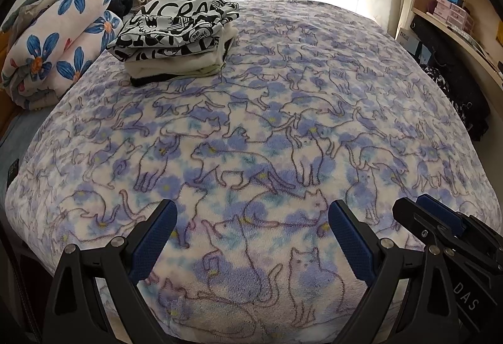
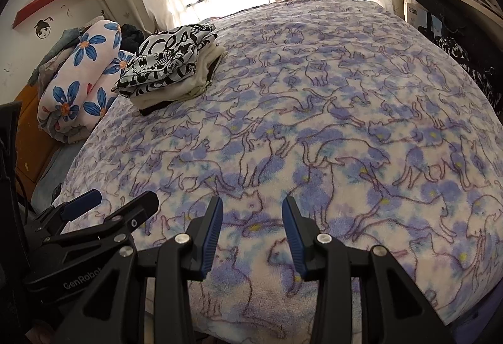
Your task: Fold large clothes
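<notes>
Left wrist view: quilt (image 1: 59,39) with blue flowers is lying rolled at far left; stack (image 1: 176,39) of folded clothes is sitting just beside it on the blanket (image 1: 283,124); shelves (image 1: 452,23) are running along the far right
Left gripper (image 1: 251,237): hanging over the near blanket; jaws standing wide apart, gripping nothing
Right gripper (image 2: 253,227): hovering just beside the left one; jaws standing partly apart with only blanket showing between them
Task's thing: stack is resting at the far left of the bed, well apart from both grippers; no unfolded garment is showing on the blanket
Handling: clothes are looking soft, light and limp; a garment would probably be sagging unless pinched at two corners or along a hem; stack is likely sliding apart if nudged
Hidden: dark heap (image 1: 456,98) at the right edge is lying half cut off; I cannot tell what it is; lower layers of the stack are showing only as edges; window glare is washing out the far end
</notes>
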The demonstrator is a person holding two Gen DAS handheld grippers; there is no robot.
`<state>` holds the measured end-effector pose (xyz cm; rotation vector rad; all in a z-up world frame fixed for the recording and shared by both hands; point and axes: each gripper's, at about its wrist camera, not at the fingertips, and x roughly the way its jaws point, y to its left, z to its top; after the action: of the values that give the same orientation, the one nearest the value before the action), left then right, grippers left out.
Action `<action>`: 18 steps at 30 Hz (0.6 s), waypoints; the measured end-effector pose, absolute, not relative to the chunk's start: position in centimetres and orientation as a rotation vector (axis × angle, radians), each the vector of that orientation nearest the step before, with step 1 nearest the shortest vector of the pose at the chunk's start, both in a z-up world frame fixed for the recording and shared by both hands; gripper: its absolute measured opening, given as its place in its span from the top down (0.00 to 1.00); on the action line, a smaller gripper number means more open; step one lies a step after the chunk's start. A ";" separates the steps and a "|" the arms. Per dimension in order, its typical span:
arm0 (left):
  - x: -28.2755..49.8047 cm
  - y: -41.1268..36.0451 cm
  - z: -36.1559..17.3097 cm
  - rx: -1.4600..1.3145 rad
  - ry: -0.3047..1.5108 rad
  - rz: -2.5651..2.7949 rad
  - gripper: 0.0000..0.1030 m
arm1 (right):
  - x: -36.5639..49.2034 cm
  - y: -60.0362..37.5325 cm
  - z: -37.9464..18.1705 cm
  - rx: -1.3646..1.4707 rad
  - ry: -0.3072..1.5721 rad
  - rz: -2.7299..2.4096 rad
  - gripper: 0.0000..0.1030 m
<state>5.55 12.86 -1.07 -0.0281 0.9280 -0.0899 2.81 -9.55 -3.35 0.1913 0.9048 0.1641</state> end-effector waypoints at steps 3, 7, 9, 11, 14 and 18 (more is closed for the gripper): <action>5.6 12.8 -1.1 -0.026 0.928 -0.088 0.07 | 3.0 -9.6 -3.3 0.191 0.906 0.165 0.62; 5.5 12.8 -1.1 -0.028 0.930 -0.088 0.07 | 2.8 -9.6 -3.5 0.194 0.907 0.165 0.62; 5.6 12.8 -1.1 -0.027 0.930 -0.087 0.07 | 2.8 -9.6 -3.5 0.193 0.908 0.165 0.62; 5.4 12.8 -1.2 -0.026 0.930 -0.086 0.07 | 2.9 -9.7 -3.4 0.193 0.909 0.166 0.62; 5.4 12.9 -1.2 -0.028 0.930 -0.087 0.07 | 2.9 -9.7 -3.5 0.192 0.909 0.165 0.62; 5.6 12.8 -1.1 -0.027 0.930 -0.089 0.07 | 2.9 -9.7 -3.5 0.192 0.909 0.166 0.62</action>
<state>5.58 12.78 -1.07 -0.0265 0.9296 -0.0895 2.85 -9.71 -3.47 0.1919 0.9088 0.1661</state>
